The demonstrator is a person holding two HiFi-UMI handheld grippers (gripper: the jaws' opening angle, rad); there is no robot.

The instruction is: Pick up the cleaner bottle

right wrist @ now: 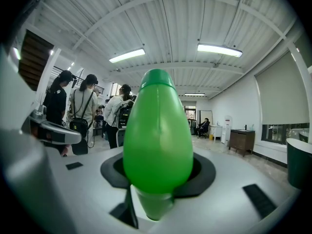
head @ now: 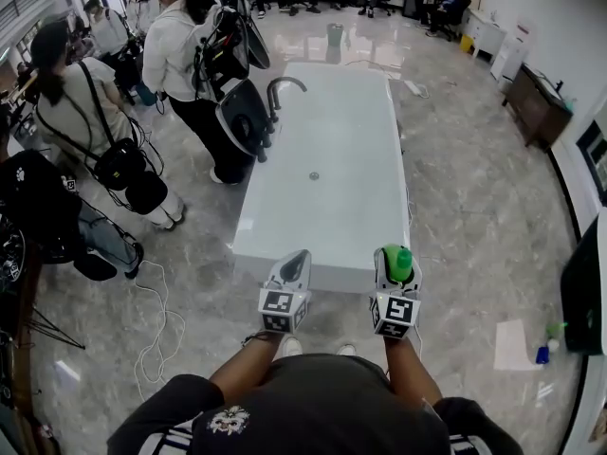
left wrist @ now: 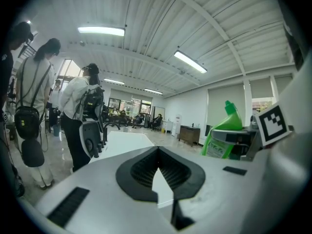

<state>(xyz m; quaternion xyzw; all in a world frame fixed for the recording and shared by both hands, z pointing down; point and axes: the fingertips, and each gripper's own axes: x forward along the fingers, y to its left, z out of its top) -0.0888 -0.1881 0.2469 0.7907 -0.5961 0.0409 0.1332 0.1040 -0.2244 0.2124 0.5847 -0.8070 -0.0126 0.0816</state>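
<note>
Right gripper [head: 396, 275] has the cleaner bottle [right wrist: 157, 135]. Its fingers are closed on the bottle somewhere below the green cap, and the gripper's own camera shows that cap filling the middle of the frame with the dark pads on either side. The bottle is up in the air, clear of any surface, at 3 o'clock from the left gripper [left wrist: 158, 152].

The left gripper's fingers are closed tip to tip with nothing between them. It hangs level with its partner and carries no load.

At 12 o'clock, just ahead of both grippers, lies the long white bathtub [head: 285, 240]. A group of people [head: 166, 60] stands off at 10 o'clock.

On handling, this looks like a moulded plastic bottle, fairly stiff at the neck and shoulder. I'd expect the body walls to give under a hard squeeze. The cap is glossy and tapers like a teardrop, so a grip there would tend to slide upward, and the cap is a poor place to hold it. A better hold is lower, on the body, where the sides run straighter and the pads sit flat.

I can't tell how full it is, so its weight is a guess, though the liquid would put that weight low. Firm, even pressure should do, and crushing it isn't needed.
</note>
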